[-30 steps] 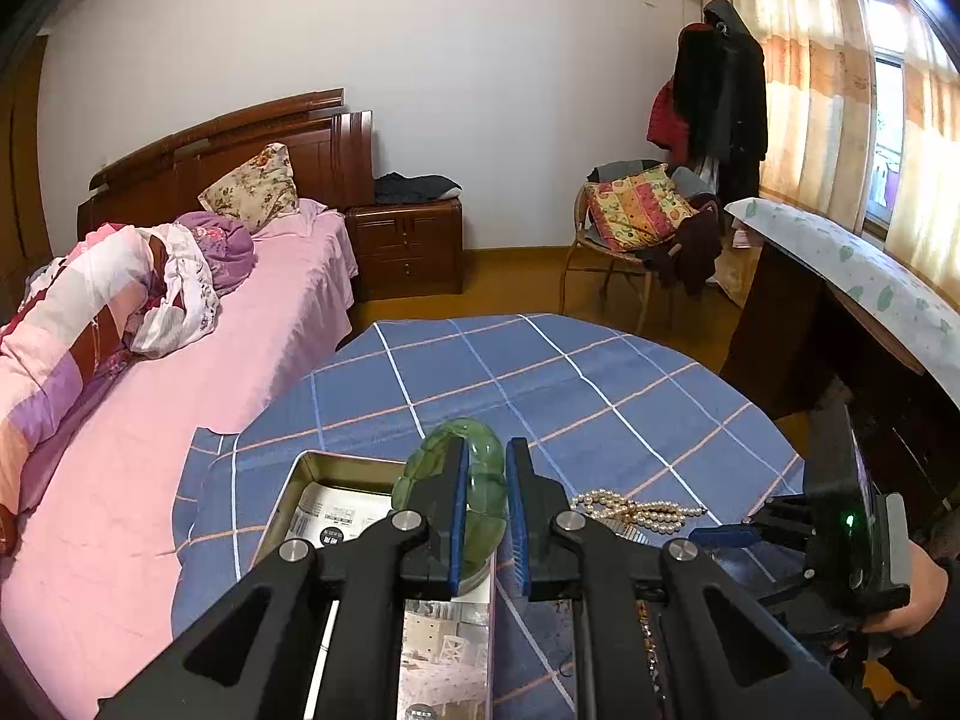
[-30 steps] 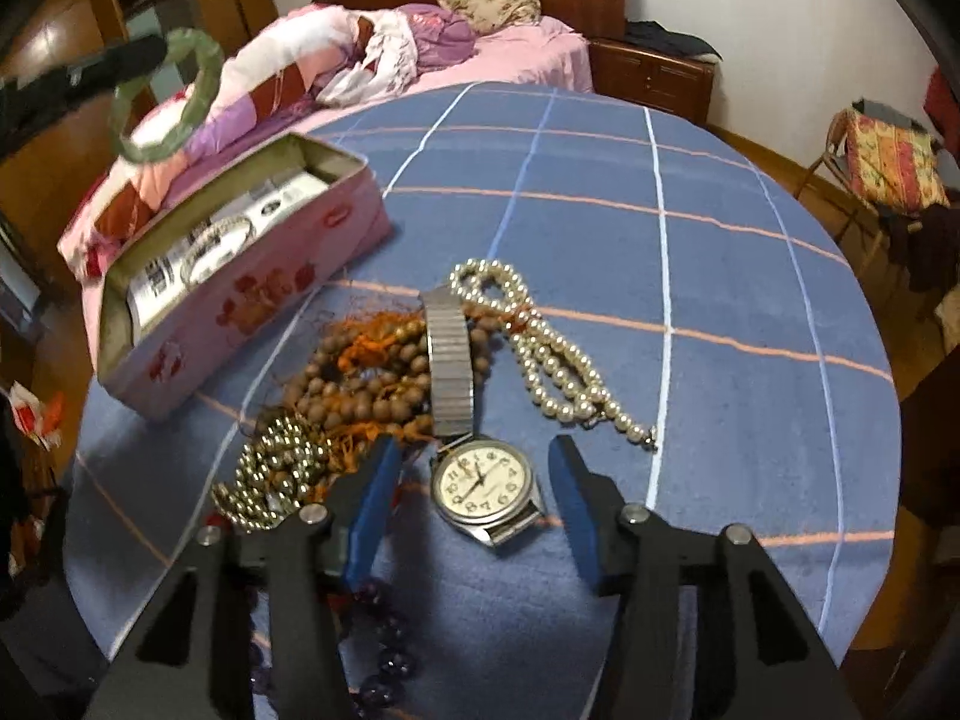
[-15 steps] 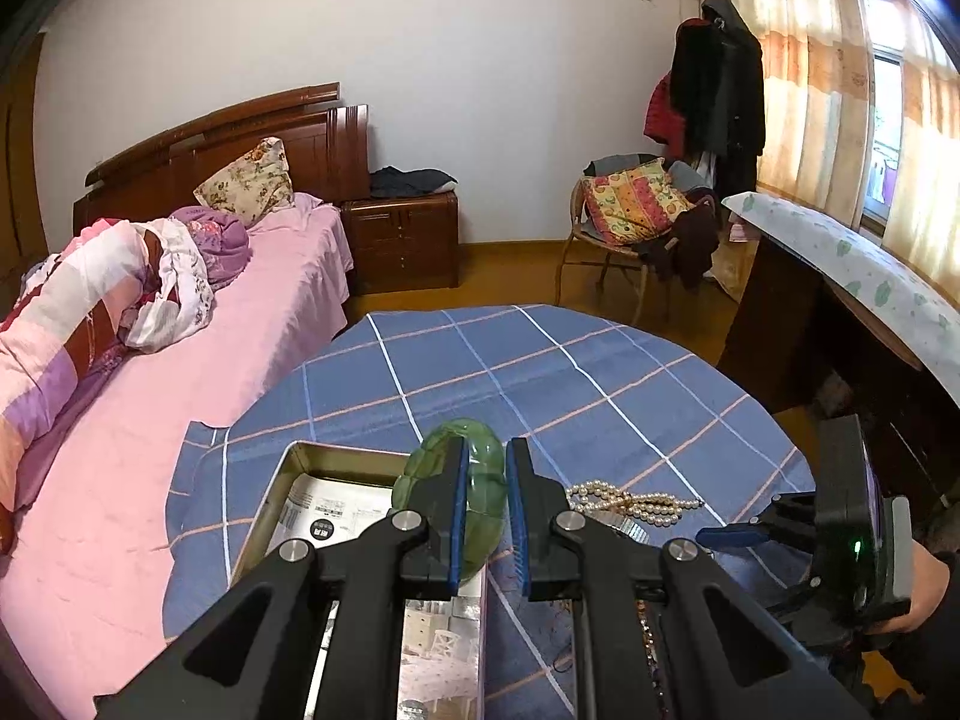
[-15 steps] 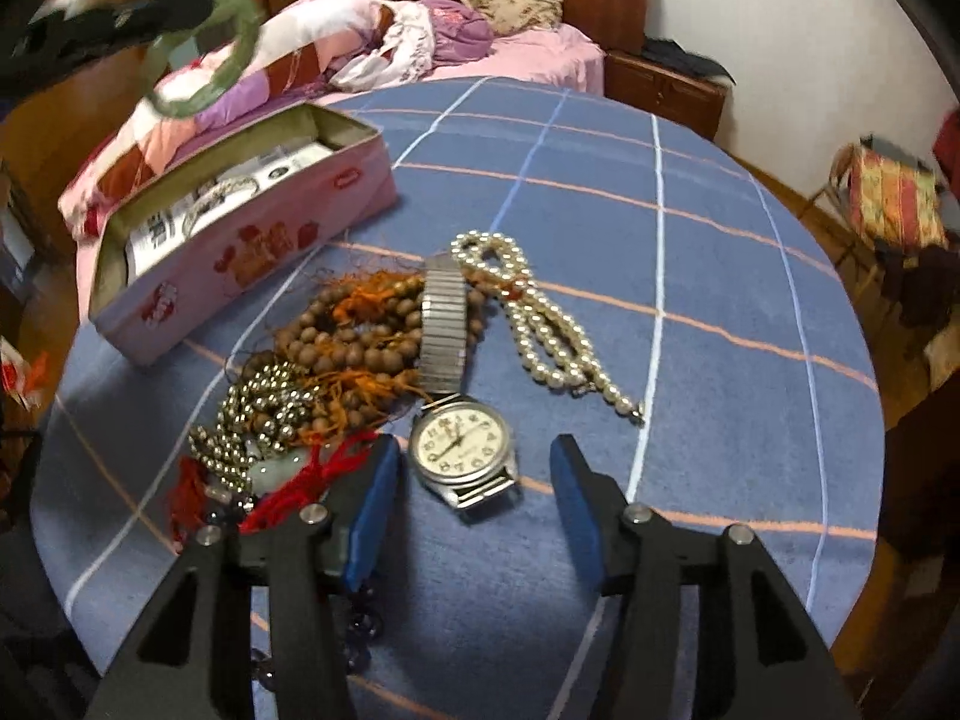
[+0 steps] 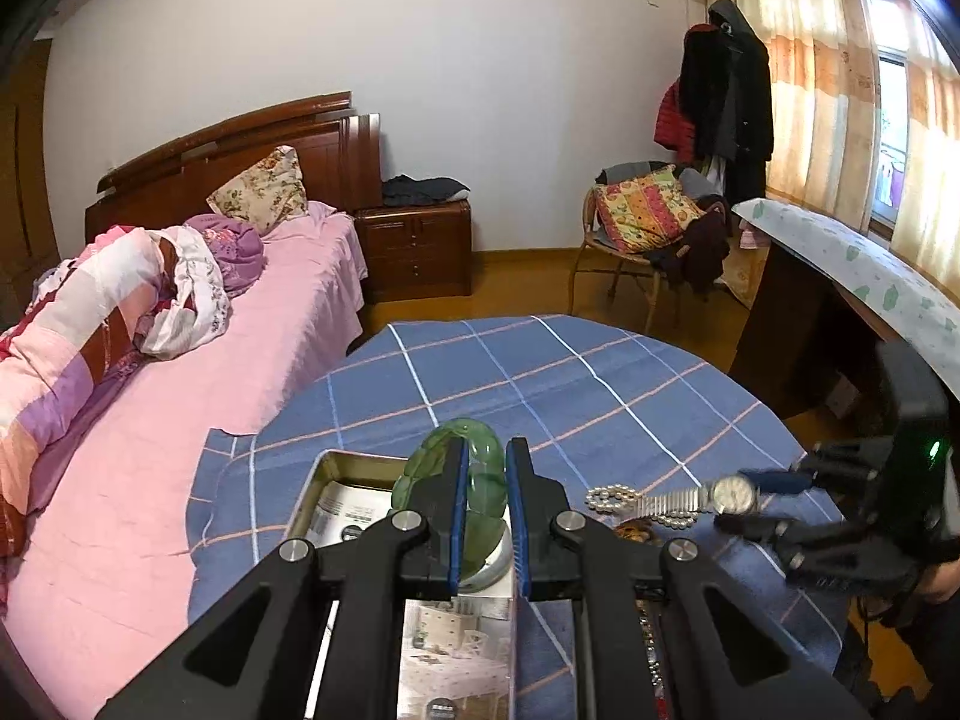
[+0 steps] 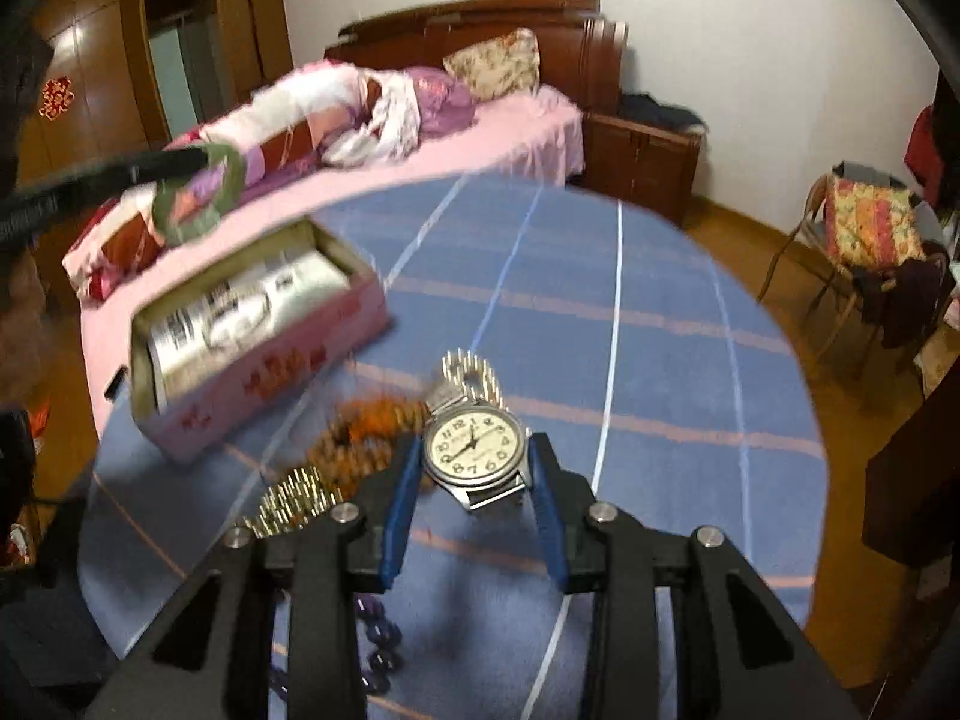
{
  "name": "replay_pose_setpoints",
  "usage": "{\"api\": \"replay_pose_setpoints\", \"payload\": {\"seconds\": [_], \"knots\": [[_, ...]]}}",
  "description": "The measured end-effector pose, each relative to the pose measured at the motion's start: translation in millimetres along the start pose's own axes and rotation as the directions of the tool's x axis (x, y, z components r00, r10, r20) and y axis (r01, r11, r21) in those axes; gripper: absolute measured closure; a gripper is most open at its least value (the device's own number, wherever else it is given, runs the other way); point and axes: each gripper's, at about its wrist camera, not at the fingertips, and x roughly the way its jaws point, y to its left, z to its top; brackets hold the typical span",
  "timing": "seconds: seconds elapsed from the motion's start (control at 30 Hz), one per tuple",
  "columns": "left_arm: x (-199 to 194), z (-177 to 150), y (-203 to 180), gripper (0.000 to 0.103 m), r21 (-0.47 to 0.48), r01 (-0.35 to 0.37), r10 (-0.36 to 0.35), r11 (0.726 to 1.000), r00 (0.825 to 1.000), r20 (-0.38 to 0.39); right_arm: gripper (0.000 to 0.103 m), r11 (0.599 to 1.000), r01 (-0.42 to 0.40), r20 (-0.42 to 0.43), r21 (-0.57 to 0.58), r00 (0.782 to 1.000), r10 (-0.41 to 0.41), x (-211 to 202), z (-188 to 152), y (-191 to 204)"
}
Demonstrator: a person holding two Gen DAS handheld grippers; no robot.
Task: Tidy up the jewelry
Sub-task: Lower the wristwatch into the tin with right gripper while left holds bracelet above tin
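My left gripper is shut on a green jade bangle and holds it above the open pink tin box. In the right wrist view the bangle hangs above the box. My right gripper is shut on a silver wristwatch and holds it lifted above the blue plaid tablecloth; its metal band hangs out in front. The watch also shows in the left wrist view.
On the cloth lie brown wooden beads with orange tassels, gold beads, purple beads and a pearl necklace. A pink bed stands left of the table, a chair and desk to the right.
My right gripper has closed on the watch and lifted it off the cloth. My left gripper keeps holding the bangle over the box and has barely moved.
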Motion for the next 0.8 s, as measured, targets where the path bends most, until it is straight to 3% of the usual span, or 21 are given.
{"api": "replay_pose_setpoints", "payload": {"seconds": [0.3,0.53,0.8], "knots": [[-9,-1,24,0.091,-0.028,-0.047,0.048,0.998,0.999,0.009,0.064,0.999,-0.025,0.092,-0.032,0.995,0.028,-9,48,26],[-7,-14,46,0.091,-0.049,-0.088,0.087,0.995,0.996,-0.026,0.064,0.994,-0.088,0.120,-0.060,0.988,0.095,0,75,56],[6,-39,61,0.091,-0.061,-0.111,0.105,0.992,0.990,-0.095,0.064,0.980,-0.163,0.086,-0.113,0.981,0.173,30,86,103]]}}
